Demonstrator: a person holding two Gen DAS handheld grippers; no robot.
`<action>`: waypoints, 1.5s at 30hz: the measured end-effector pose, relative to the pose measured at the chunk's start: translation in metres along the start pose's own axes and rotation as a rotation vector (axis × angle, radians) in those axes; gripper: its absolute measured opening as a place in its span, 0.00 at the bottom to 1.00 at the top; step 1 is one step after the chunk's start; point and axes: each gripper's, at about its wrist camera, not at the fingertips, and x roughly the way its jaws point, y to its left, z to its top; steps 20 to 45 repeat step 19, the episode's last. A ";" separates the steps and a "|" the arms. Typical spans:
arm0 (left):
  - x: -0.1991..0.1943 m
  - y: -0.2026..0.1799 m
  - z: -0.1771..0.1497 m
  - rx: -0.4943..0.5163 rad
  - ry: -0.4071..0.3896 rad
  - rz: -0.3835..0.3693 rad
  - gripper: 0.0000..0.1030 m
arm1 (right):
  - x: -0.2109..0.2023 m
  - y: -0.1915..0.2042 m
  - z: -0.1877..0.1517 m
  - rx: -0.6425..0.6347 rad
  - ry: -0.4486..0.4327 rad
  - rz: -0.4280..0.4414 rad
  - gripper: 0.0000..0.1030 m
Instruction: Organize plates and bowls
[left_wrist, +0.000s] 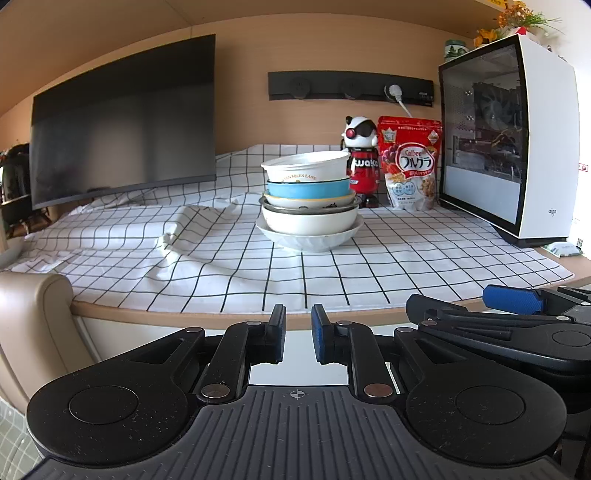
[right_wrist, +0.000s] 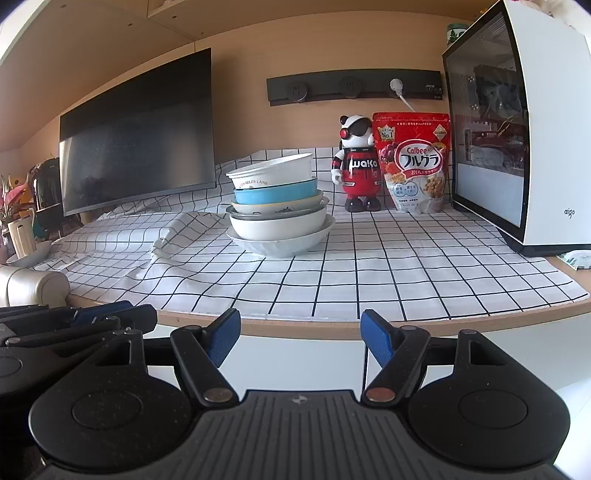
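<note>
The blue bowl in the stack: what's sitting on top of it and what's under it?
On the blue bowl sits a tilted white lettered bowl. Under it: a cream dish, a metal rim, a white bowl, and a wide white dish. Nested interiors are hidden.

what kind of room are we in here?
Likely a home desk or study nook pressed into service as a table, not a kitchen: a large dark monitor, a glass-sided PC tower and a wall power strip surround the stack of bowls on a checked cloth.
</note>
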 end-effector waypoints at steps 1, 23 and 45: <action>0.000 0.000 0.000 0.000 0.001 -0.001 0.17 | 0.000 0.000 0.000 0.000 0.000 0.000 0.70; 0.006 -0.001 -0.003 -0.015 0.029 -0.006 0.17 | 0.006 -0.002 -0.004 -0.008 0.025 -0.005 0.71; 0.006 -0.001 -0.003 -0.015 0.029 -0.006 0.17 | 0.006 -0.002 -0.004 -0.008 0.025 -0.005 0.71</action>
